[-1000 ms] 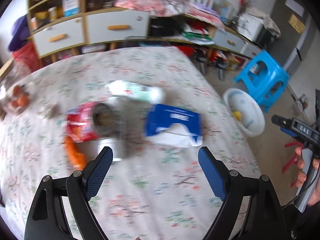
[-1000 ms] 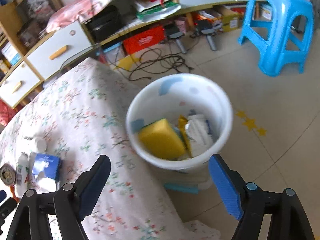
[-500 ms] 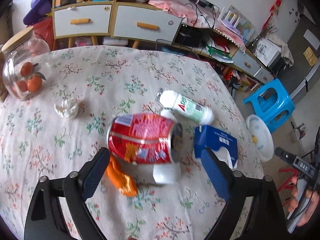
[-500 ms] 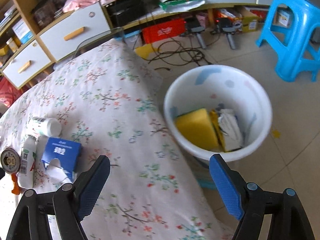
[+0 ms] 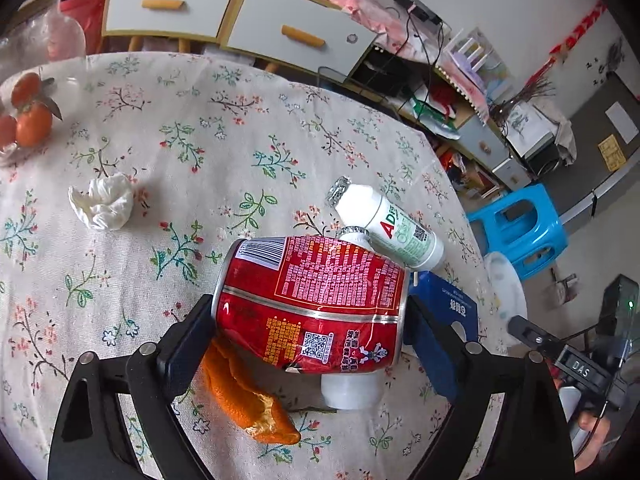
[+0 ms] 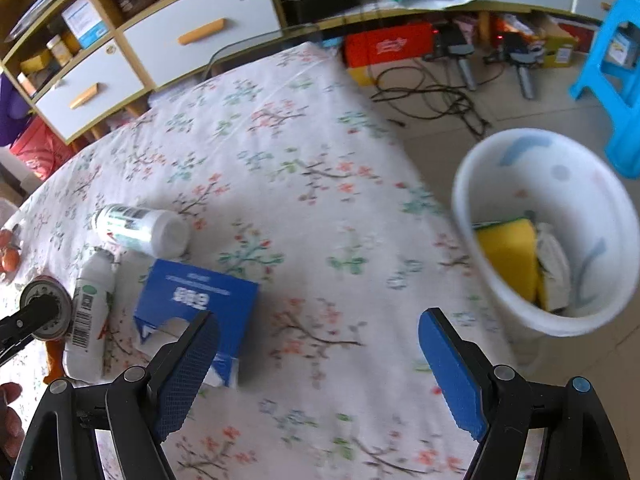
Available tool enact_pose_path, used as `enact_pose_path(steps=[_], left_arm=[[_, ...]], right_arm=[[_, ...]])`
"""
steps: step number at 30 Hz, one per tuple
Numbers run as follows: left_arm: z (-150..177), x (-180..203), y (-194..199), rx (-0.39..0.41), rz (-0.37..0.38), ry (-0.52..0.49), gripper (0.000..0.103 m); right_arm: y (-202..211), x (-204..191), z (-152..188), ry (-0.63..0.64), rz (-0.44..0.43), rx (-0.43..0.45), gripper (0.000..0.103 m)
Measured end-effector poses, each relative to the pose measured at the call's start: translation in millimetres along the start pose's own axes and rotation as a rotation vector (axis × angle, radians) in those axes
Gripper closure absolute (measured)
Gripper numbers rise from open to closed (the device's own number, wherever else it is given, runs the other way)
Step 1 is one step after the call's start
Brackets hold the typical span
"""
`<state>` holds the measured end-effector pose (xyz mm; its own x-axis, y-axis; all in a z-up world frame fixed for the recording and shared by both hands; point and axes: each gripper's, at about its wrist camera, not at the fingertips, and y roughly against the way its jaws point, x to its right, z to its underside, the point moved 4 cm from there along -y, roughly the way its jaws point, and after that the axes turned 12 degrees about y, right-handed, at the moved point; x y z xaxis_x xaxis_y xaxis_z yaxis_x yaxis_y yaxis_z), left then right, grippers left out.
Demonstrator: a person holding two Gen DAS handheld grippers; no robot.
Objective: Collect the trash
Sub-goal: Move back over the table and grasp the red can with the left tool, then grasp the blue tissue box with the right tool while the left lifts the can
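The left gripper (image 5: 310, 316) is straddling the red can (image 5: 310, 304) at lower centre of the frame, its fingers (image 5: 188, 336) bracketing both ends; contact is unclear. Closing squarely should avoid the orange peel (image 5: 248, 396) beneath. The right gripper (image 6: 316, 360) is hanging spread above the table (image 6: 280, 160), the bin (image 6: 548, 232) at right.

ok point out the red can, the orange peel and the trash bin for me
red can (image 5: 316, 304), left wrist view, middle of its label
orange peel (image 5: 244, 396), left wrist view, its outer skin
trash bin (image 6: 560, 152), right wrist view, inner far wall
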<state>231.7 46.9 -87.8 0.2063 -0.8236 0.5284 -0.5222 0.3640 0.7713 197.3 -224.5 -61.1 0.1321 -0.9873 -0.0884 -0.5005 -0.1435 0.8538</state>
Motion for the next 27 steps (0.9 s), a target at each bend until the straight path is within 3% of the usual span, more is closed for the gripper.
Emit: enact_pose_path(steps=[4,11,14,15,27], left_arm=[[8,7,8,0.013,-0.014,-0.042,0.012],[27,12,41,0.069,-0.121,-0.166,0.012],[30,5,56,0.088,-0.117,-0.170,0.012],[29,2,60,0.093,-0.115,-0.167,0.012],[27,-28,82,0.103,-0.151,-0.106,0.011]], right_arm=[[-16,-22,-4,0.009,-0.050,-0.030,0.018],[-38,-51,-13,0.009,-0.101,-0.047,0.017],[-44,-56,-20,-0.042,-0.121,-0.031,0.002],[-45,-58,-22,-0.050,-0.123,-0.024,0.001],[-83,-81,-21,0.056,0.069,-0.097,0.001]])
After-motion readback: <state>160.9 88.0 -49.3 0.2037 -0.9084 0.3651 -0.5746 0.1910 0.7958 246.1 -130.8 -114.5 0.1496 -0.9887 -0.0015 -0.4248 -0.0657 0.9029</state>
